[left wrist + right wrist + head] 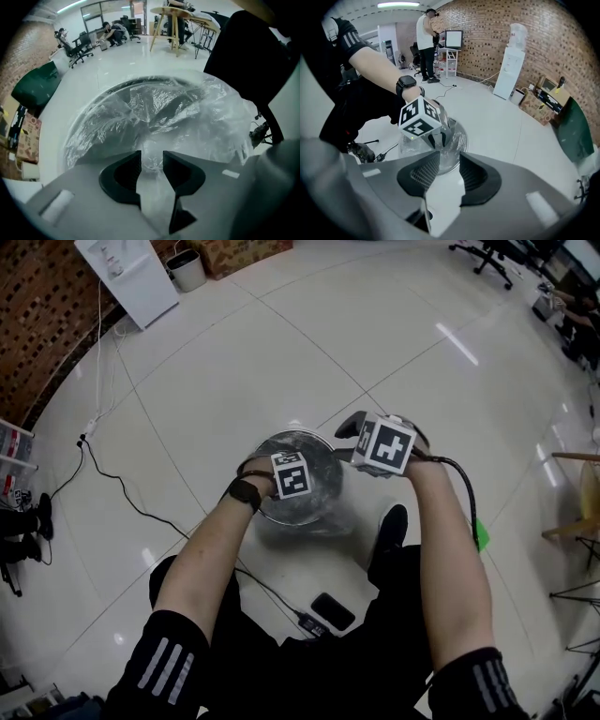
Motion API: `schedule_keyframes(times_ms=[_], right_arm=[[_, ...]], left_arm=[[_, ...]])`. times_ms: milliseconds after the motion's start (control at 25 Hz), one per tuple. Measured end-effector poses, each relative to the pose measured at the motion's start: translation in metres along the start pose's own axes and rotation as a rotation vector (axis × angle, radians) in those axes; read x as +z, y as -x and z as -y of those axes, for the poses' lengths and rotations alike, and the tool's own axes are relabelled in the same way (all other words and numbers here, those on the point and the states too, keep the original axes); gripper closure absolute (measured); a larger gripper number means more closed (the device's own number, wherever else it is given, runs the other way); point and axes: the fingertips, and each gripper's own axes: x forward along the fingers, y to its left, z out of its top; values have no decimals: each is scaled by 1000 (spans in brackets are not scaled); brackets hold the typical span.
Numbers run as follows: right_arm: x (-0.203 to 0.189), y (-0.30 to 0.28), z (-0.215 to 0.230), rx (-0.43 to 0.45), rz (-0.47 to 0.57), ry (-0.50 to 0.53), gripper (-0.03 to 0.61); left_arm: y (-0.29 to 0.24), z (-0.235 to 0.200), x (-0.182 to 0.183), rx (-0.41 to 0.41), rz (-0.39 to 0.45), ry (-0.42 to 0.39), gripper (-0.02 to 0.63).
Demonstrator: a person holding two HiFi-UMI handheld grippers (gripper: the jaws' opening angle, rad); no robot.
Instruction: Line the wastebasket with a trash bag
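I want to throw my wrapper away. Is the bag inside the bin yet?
Inside. The crinkly clear plastic bag lines the round silver wastebasket and drapes over its rim.

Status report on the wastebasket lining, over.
Both open: left gripper over the trash bag, right gripper empty beside the wastebasket. Bag crumpled inside, partly over the rim. Nothing blocking; cable lies on floor nearby.
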Motion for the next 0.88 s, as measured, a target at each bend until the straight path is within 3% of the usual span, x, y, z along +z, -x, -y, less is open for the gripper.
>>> schedule_keyframes(times_ms=[520,880], right_arm=[[5,-5,20,-7,20,-20,436],[10,-9,18,-16,22,-9,436]], left_arm=[[-73,-18,7,-8,-49,-48,471],[-96,-38,1,39,-49,-17,459]])
